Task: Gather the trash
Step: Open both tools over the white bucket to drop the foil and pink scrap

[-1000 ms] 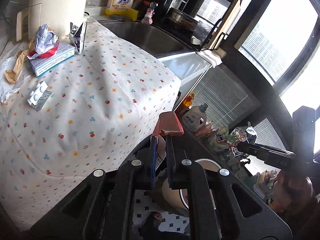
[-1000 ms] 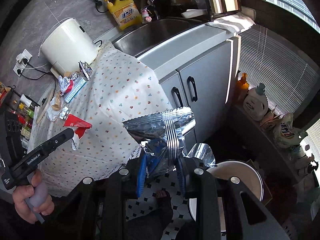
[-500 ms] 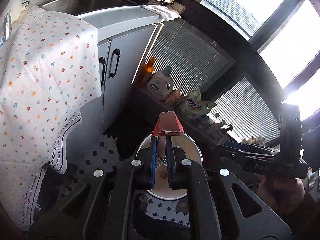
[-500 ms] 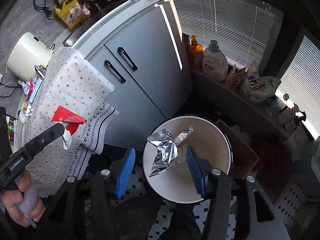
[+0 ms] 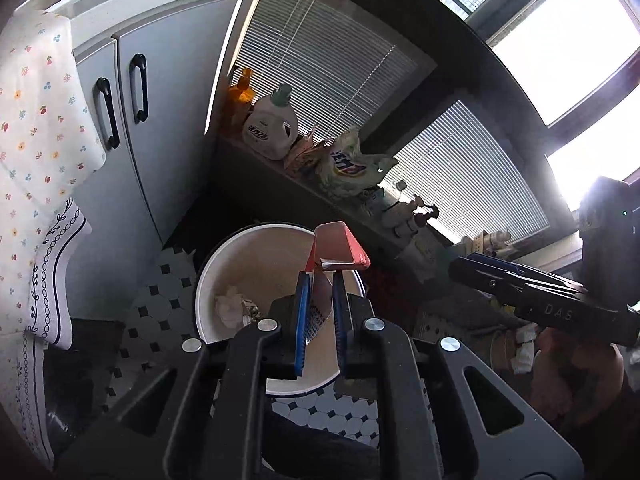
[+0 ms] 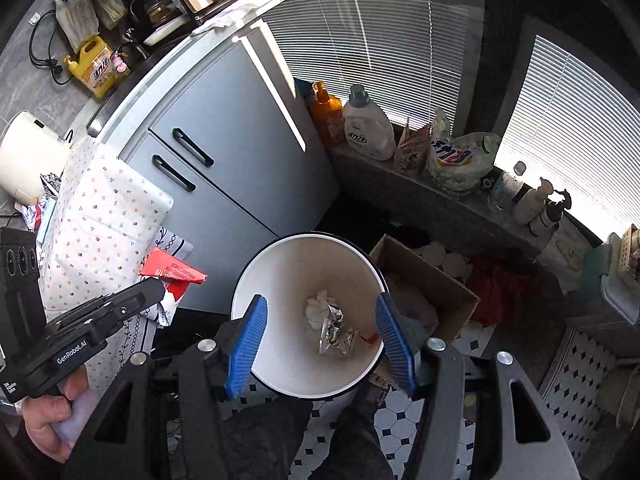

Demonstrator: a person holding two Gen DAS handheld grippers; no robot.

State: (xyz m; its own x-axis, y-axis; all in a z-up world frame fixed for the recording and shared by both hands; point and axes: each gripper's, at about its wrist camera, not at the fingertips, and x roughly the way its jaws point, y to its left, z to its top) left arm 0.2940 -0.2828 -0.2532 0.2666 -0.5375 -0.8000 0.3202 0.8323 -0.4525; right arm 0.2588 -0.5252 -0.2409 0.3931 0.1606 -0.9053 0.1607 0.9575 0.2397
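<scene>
A white round bin (image 6: pixel 246 280) stands on the tiled floor. In it lie a crumpled silver foil wrapper (image 6: pixel 334 334) and a white tissue wad (image 6: pixel 318 306). My right gripper (image 6: pixel 320 300) hangs over the bin, its jaws opening, with nothing between the blue pads. My left gripper (image 5: pixel 320 280) is shut on a red and white packet (image 5: pixel 338 246), held above the bin (image 5: pixel 208 280). The right wrist view shows that packet (image 6: pixel 172 272) left of the bin's rim. The right gripper (image 5: pixel 472 264) shows at the right of the left wrist view.
Grey cabinet doors (image 6: pixel 224 160) stand behind the bin. A table under a floral cloth (image 6: pixel 100 220) is to the left, with more wrappers (image 6: pixel 36 208) at its far end. An open cardboard box (image 6: pixel 424 284) sits right of the bin. Detergent bottles (image 6: pixel 368 124) line a low ledge.
Both grippers swung from the table to above the bin. The right gripper opened and the foil wrapper fell into the bin. The left stays shut on the red packet.
</scene>
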